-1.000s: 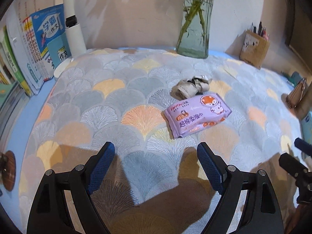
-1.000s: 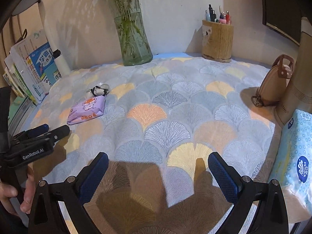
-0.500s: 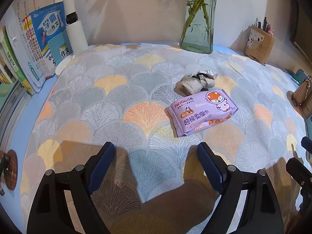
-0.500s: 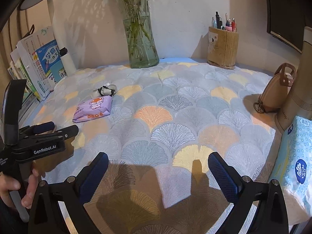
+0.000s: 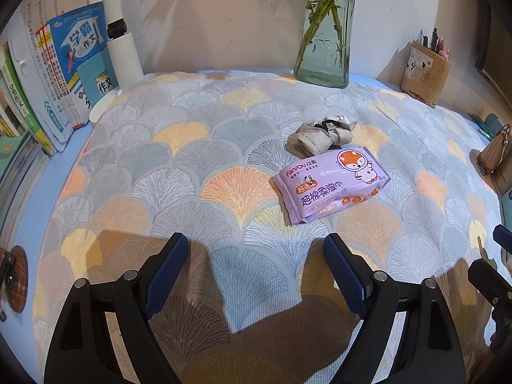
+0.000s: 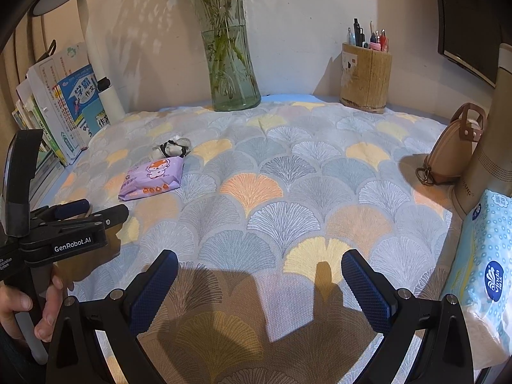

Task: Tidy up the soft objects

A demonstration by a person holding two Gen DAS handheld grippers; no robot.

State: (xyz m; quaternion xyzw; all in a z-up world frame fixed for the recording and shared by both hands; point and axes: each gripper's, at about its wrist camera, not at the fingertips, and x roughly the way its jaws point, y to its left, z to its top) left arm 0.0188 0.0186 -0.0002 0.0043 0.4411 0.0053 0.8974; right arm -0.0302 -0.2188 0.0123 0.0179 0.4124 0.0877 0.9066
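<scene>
So the whole desk is covered by a fan-pattern cloth [image 6: 256,192], and most of the middle of it is bare, lots of room to move there. The clutter sits on the edges: books [image 5: 64,73] stacked along the left side, a white lamp post [image 5: 123,54] next to them, a glass vase [image 6: 232,67] with stems at the back wall, and a pen holder [image 6: 366,78] in the back right corner. On the right edge there's a tan pouch [image 6: 454,150] leaning on a beige cylinder [image 6: 483,160], with a blue tissue pack [image 6: 480,272] just in front of it.

The soft stuff is left of centre: a purple wipes pack [image 5: 331,185] lying flat, and a crumpled beige cloth bundle [image 5: 321,134] touching its far edge.

The left gripper [image 5: 256,252] hangs over the near edge of the cloth, tilted downward, jaws spread wide with nothing between them; the wipes pack is just ahead of its right finger. A hand [image 6: 28,304] holds its handle. The right gripper [image 6: 259,275] is also angled down over bare cloth, wide apart and empty, well clear of the pack.
</scene>
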